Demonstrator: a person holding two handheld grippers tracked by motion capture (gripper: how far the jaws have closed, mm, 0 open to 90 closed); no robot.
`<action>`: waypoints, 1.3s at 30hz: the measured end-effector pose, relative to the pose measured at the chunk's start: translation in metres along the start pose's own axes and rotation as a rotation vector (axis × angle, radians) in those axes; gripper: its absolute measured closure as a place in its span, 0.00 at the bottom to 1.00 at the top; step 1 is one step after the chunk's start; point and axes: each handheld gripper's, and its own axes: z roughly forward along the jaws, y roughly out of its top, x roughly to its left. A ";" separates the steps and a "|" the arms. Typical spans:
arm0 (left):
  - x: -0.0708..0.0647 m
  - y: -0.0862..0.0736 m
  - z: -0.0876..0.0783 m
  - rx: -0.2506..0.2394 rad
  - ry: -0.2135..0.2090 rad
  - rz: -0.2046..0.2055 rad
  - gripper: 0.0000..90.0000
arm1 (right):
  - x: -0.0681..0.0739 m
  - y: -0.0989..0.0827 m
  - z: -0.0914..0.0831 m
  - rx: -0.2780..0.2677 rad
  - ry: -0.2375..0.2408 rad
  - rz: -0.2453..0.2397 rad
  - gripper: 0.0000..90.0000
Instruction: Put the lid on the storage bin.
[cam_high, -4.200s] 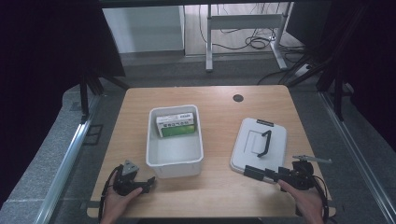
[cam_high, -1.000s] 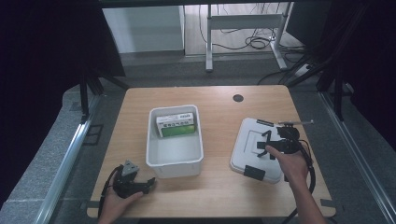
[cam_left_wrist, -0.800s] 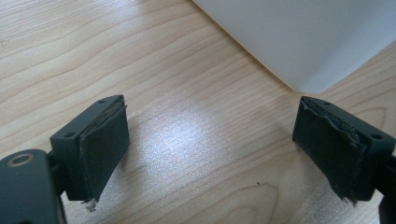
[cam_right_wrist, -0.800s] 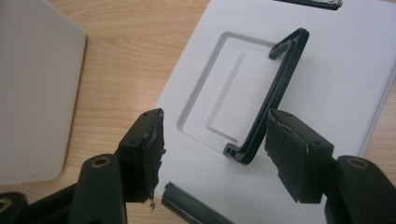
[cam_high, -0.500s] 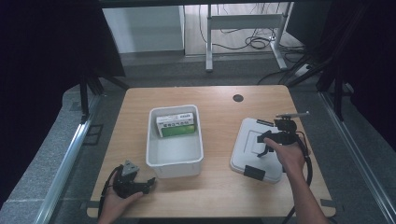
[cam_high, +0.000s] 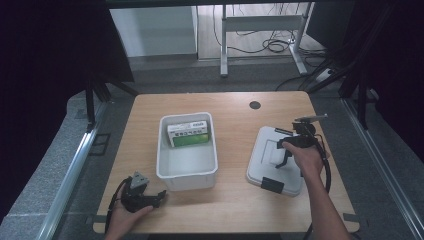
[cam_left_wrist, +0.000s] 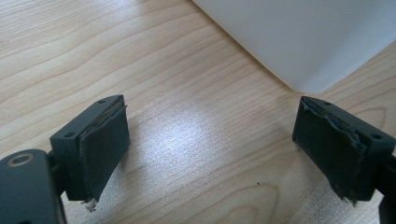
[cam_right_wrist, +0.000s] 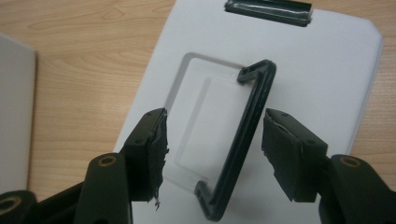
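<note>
The lid you are working on is a flat white rectangle with rounded corners, lying on the right half of the table, well apart from the white bin. It carries a black handle standing up from a shallow recessed panel in its middle, and a black latch at each short end.

Your right gripper hangs over the lid with its jaws astride the handle: the bar runs between the two pads, nearer the right one, and neither pad presses on it. The jaws stand wide and have just been closing a little. Your left gripper rests near the table's front left corner, just beside the bin's near corner, jaws wide apart with only bare wood between them.

The high view gives you what the gripper views cannot: the inside of the bin, where a green and white box leans against the far wall, and a small dark round hole near the table's far edge. The right gripper view, in turn, shows the handle's raised bar and the frayed edges of the pads.

Count: one lid, one handle, two latches, one bin, one box, two grippers.
</note>
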 end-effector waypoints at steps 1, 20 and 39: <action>0.000 0.000 0.000 0.000 0.000 0.000 0.12 | -0.001 0.001 0.001 0.002 -0.008 0.002 0.46; 0.000 0.000 0.000 0.001 -0.001 0.001 0.12 | -0.010 0.005 0.023 0.096 -0.006 0.098 0.63; 0.000 0.000 0.000 0.001 -0.001 0.002 0.12 | -0.016 0.004 0.035 0.167 0.015 0.248 0.92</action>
